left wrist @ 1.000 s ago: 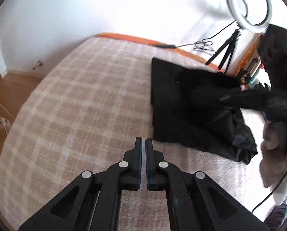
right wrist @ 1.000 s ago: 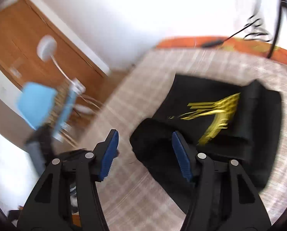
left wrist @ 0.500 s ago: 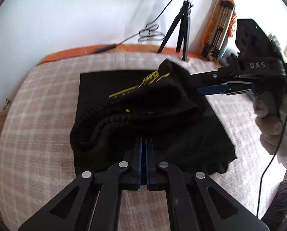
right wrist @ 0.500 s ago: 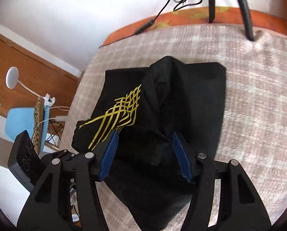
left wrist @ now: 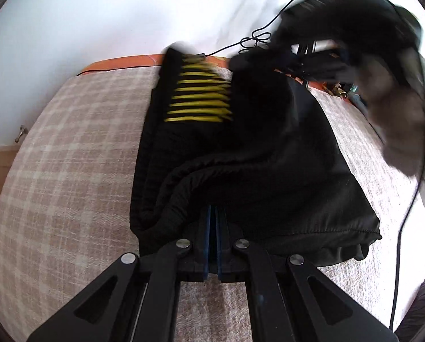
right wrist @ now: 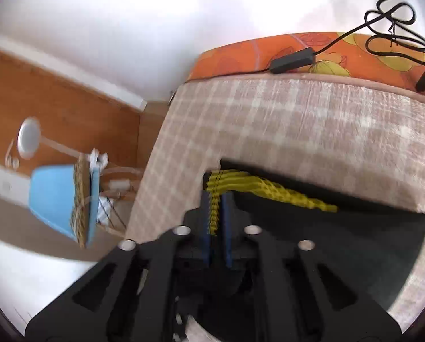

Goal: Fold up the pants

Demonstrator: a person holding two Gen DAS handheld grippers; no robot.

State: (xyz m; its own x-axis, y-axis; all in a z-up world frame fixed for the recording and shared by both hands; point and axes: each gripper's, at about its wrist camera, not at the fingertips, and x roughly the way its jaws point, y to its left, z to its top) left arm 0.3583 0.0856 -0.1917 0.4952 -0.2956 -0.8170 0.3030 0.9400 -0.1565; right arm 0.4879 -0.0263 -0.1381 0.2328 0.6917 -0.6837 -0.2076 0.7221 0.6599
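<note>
Black pants (left wrist: 241, 154) with a yellow striped print (left wrist: 198, 99) lie bunched on a beige checked bed cover (left wrist: 70, 154). My left gripper (left wrist: 213, 216) is shut, its tips tucked under the near ribbed edge of the pants; whether cloth is pinched is hidden. My right gripper (right wrist: 214, 199) is shut on the pants at the yellow print (right wrist: 269, 191), holding that fold lifted. The right gripper also shows blurred at the top right of the left wrist view (left wrist: 321, 59).
An orange patterned sheet (right wrist: 326, 54) edges the bed by the white wall, with a black cable and adapter (right wrist: 292, 59) on it. A blue chair (right wrist: 61, 199) and wooden floor lie left of the bed. A person's arm (left wrist: 398, 119) is on the right.
My right gripper has closed on the pants at the yellow print and lifted that part. My left gripper has moved forward against the near edge of the pants.
</note>
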